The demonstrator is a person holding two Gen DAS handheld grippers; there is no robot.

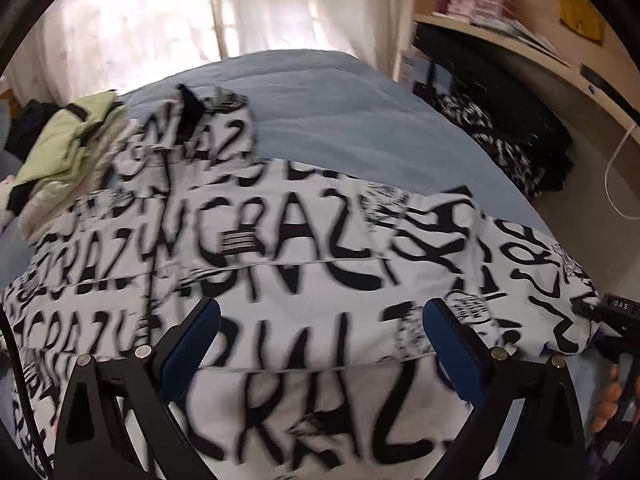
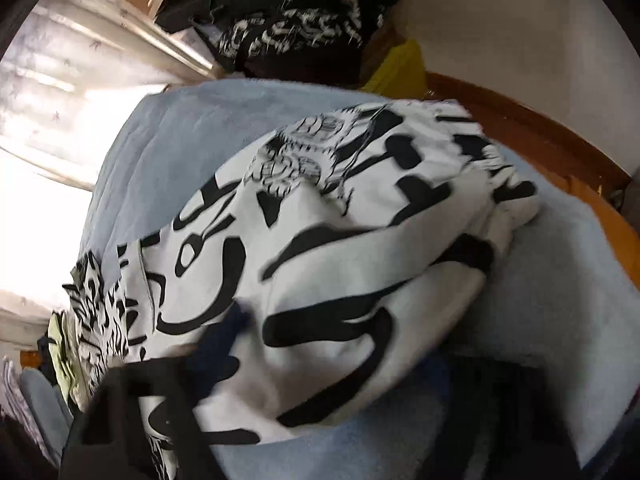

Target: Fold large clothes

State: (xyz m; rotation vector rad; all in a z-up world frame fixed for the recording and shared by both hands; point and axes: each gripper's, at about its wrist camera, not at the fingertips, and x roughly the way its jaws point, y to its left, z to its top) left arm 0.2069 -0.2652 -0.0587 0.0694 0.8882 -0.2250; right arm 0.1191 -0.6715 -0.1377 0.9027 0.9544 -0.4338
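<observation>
A large white garment with black "CRAZY" lettering [image 1: 288, 248] lies spread across the blue bed [image 1: 340, 120]. My left gripper [image 1: 320, 332] is open just above the garment's near part, its blue pads [image 1: 192, 344] wide apart with nothing between them. My right gripper [image 1: 612, 312] shows at the garment's right end in the left wrist view. In the right wrist view the image is blurred: the garment [image 2: 340, 248] bunches up in front of the right gripper [image 2: 304, 368], one dark finger [image 2: 216, 352] lies against the cloth, and the grip itself is hidden.
A pile of light green and other clothes [image 1: 68, 148] sits at the bed's far left. Black-and-white patterned clothes [image 1: 492, 144] lie beside a desk [image 1: 540, 56] on the right. Curtains [image 1: 160, 20] hang behind the bed. An orange wooden bed frame [image 2: 532, 128] runs along the wall.
</observation>
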